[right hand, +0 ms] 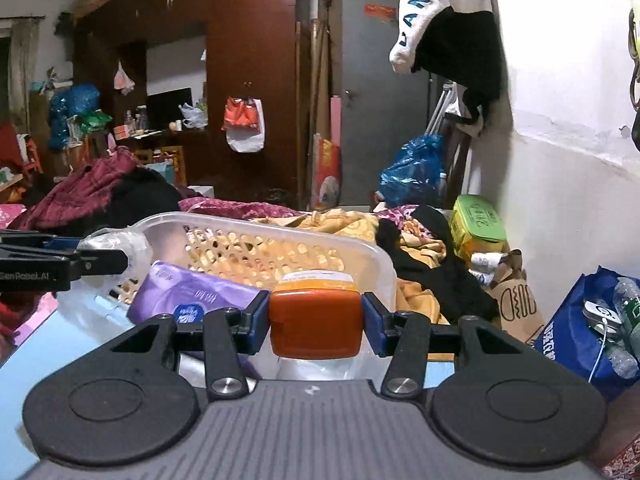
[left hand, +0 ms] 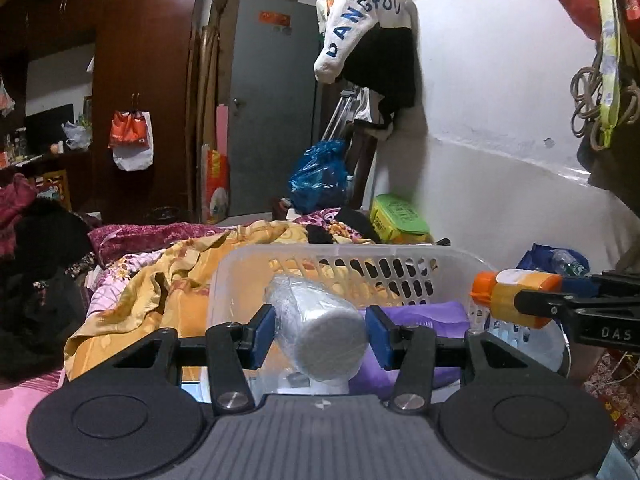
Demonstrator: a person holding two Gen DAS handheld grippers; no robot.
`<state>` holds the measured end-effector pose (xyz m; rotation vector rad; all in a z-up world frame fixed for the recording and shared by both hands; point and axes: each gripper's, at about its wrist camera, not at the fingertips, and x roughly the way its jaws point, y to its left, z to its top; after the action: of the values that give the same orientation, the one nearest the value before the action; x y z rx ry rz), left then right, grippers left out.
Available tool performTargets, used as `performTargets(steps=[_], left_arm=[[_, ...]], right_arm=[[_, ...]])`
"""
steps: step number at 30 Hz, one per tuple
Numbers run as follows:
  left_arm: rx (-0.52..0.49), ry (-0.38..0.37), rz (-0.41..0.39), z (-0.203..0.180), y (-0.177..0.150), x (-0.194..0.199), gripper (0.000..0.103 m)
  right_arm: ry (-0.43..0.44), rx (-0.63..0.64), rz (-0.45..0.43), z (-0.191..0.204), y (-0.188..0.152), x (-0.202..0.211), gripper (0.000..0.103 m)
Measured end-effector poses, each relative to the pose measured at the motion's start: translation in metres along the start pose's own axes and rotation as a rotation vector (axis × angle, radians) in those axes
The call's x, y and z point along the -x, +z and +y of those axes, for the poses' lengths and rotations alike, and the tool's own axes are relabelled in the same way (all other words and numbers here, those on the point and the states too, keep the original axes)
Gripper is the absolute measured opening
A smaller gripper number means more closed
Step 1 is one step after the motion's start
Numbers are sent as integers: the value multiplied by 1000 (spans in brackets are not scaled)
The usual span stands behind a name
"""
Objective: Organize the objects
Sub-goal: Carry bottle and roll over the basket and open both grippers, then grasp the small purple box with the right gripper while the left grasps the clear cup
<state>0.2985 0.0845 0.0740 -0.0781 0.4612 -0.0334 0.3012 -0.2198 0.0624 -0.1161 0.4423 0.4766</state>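
Over the clear plastic basket on the bed, we see our left gripper with its fingers clamped on a plastic-wrapped white roll, held above the basket's near end. Our right gripper has its fingers pressed on an orange-capped bottle just at the basket's rim. Inside the basket lies a purple tissue pack, beneath both held things.

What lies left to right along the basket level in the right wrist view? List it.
Left gripper holding a wrapped roll → purple pack → orange bottle in the right gripper → black cloth → brown paper bag → blue bag.
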Motion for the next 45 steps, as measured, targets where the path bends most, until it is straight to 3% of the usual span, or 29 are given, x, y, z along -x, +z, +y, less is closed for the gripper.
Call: performTargets(steps=[10,15,23,26,27,28,30,31,33,35,39,42,45], left_arm=[[-18,79,92,-2,4,-30,53],[5,72,100,4,5,-28,54],[-4,66,62,1,-2,-27,55],[-23,42,40,-3,-5,-23,75],[-37,37,24,-5,-6,-20,79],[-49,40,6,-7,-8,-16,79],[-69,55,-31,-12,-11,-6,81],[-73,56,-60,-13,-12,3,84],[-76,47,-117,-16,-15,24,90],[-76,29,-176,-17,-23,49,101],[-90,-17,-285,-15,-62,105,103],[-78,-2,-321,-7,-100,135,103],[-50,58,-304,2,-133,149,103]], right_arm=[[10,-5,78,-6,0,-22,52],[11,17,120,-2,-5,-32,52],[22,18,110,-5,-6,-30,52],[23,16,102,-4,-6,-29,52],[25,12,91,-5,-7,-28,56],[23,8,81,-6,-7,-26,67],[35,17,49,-5,-7,-17,79],[33,21,23,-4,-7,-10,91],[1,40,-50,-2,-9,8,103],[-4,56,-130,-4,-17,33,103],[46,11,-246,-25,-52,79,103],[64,-34,-240,-44,-87,88,103],[55,-62,-153,-56,-118,75,103]])
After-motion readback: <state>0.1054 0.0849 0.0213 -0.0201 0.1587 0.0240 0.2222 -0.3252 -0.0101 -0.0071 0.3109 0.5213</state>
